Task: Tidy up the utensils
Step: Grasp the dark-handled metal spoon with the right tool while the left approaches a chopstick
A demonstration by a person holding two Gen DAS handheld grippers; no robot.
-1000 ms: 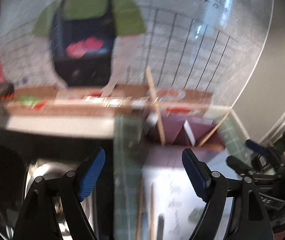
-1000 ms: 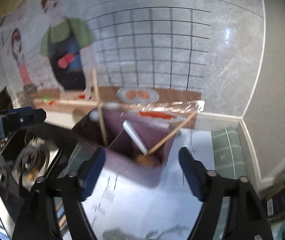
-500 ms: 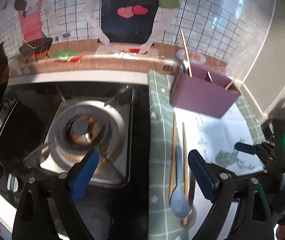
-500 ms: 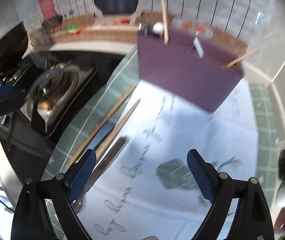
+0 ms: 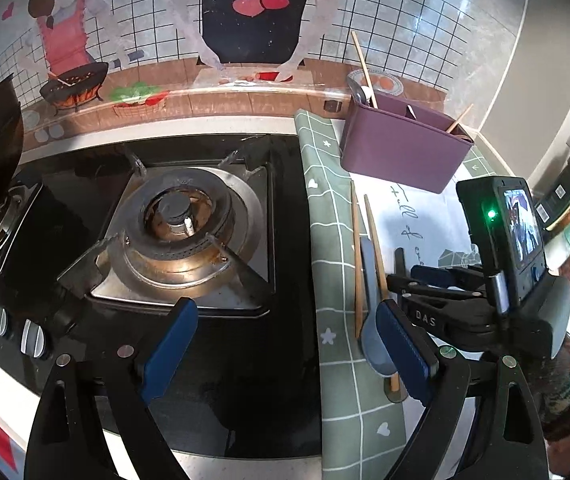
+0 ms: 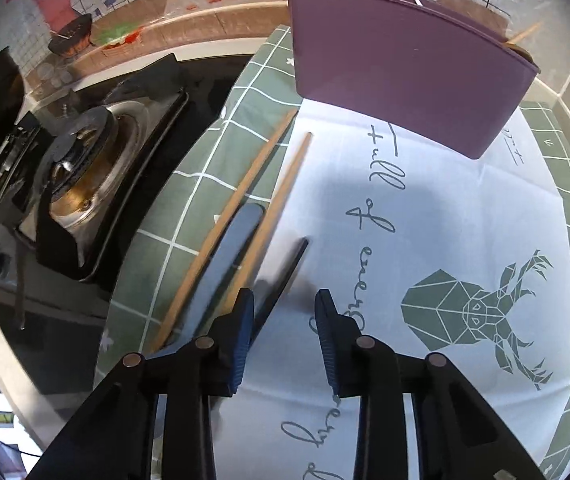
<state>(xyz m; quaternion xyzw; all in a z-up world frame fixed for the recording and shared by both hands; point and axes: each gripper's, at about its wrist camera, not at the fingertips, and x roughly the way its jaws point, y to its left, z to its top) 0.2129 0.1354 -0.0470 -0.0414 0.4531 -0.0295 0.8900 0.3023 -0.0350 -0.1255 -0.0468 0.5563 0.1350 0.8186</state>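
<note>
Purple utensil box (image 6: pixel 405 64) | right gripper (image 6: pixel 285 312) closing over dark handle (image 6: pixel 281 276), pads apart | left gripper (image 5: pixel 285 344) wide open, only its view showed burner (image 5: pixel 177 220)

Wood chopsticks (image 6: pixel 241 196), matt plastic holder (image 6: pixel 405 64), cloth mat (image 6: pixel 465 208), glossy metal burner (image 5: pixel 181 232).

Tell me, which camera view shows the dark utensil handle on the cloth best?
The right wrist view: the dark handle lies there almost whole, running toward the closing right gripper. In the left wrist view, that gripper covers most of it.
</note>
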